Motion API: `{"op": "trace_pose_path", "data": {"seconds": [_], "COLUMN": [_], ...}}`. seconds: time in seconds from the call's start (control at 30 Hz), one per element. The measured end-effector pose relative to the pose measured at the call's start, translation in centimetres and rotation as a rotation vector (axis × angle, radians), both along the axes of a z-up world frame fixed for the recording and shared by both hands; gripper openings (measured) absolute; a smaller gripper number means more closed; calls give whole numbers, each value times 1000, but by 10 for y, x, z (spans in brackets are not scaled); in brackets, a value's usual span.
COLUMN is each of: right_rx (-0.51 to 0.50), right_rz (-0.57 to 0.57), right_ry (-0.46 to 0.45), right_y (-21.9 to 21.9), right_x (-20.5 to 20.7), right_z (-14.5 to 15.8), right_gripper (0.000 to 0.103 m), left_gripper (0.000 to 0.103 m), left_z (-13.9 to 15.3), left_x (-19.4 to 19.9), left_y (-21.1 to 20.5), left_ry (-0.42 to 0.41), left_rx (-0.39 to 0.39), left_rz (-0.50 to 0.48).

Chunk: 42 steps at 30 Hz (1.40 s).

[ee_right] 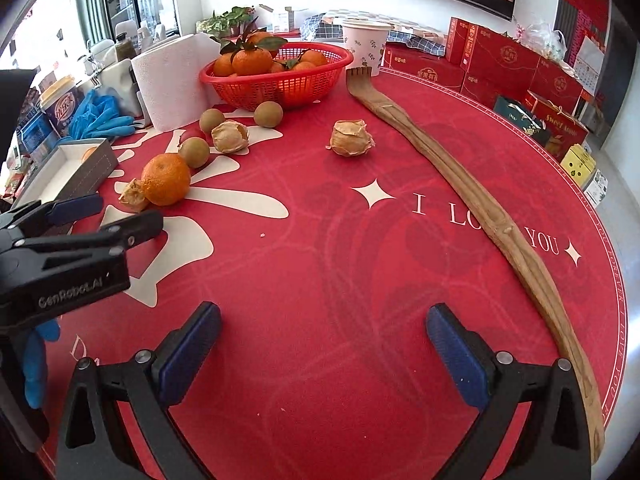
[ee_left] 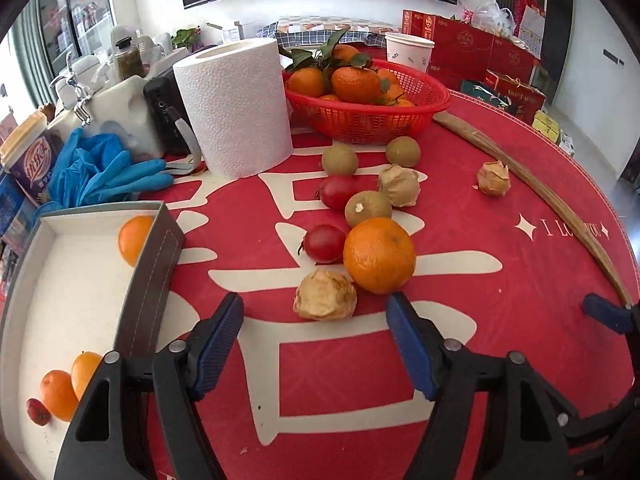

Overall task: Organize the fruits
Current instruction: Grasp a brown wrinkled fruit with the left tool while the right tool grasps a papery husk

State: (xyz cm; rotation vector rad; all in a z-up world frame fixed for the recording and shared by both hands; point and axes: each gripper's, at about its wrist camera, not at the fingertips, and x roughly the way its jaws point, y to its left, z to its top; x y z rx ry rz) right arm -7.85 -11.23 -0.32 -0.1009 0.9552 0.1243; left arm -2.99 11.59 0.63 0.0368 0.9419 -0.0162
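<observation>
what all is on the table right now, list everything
orange: 1, orange, loose mid-table
tomatoes: 2, red, beside orange
green fruits: 3, olive, before basket
husk fruits: 3, tan, one apart near stick
basket: 1, red, back, holds oranges
box: 1, grey-white, left, holds small fruit
paper roll: 1, white, back left
gloves: blue, left
cup: 1, white, behind basket
stick: 1, wooden, right
left gripper: open
right gripper: open
</observation>
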Motion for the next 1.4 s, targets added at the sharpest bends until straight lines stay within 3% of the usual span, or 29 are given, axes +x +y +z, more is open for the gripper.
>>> {"op": "trace_pose_path", "data": {"seconds": [0.03, 0.1, 0.13, 0.37, 0.63, 0.77, 0.97, 1.07, 1.2, 1.3, 1.4], "right_rx": [0, 0, 0, 0, 0, -4, 39, 12, -3, 118, 230], "right_rz": [1, 1, 1, 1, 22, 48, -41, -62, -64, -82, -80], "right_ry": [0, 0, -1, -8, -4, 35, 39, 17, -25, -7, -48], "right_y": [0, 0, 0, 0, 0, 5, 5, 12, 16, 2, -10], "right_x": [0, -1, -1, -1, 3, 32, 99, 116, 117, 99, 63], "right_z": [0, 0, 0, -1, 0, 2, 4, 6, 10, 15, 26], "right_gripper": [103, 103, 103, 103, 103, 103, 102, 81, 26, 26, 26], "left_gripper": [63, 35, 27, 26, 26, 27, 28, 28, 27, 26, 26], "left_z": [1, 3, 3, 3, 2, 3, 2, 2, 2, 2, 5], "left_x": [2, 2, 1, -31, -44, -42, -43, -42, -43, -46, -49], "left_y": [0, 0, 0, 14, 27, 28, 32, 31, 32, 36, 39], "left_ry": [2, -4, -5, -18, -47, -48, -51, -51, -53, -58, -72], "left_rx": [-19, -15, -17, -1, -63, -85, -113, -107, -114, -141, -159], "left_rz": [-1, 0, -7, 40, 64, 59, 63, 62, 62, 65, 71]}}
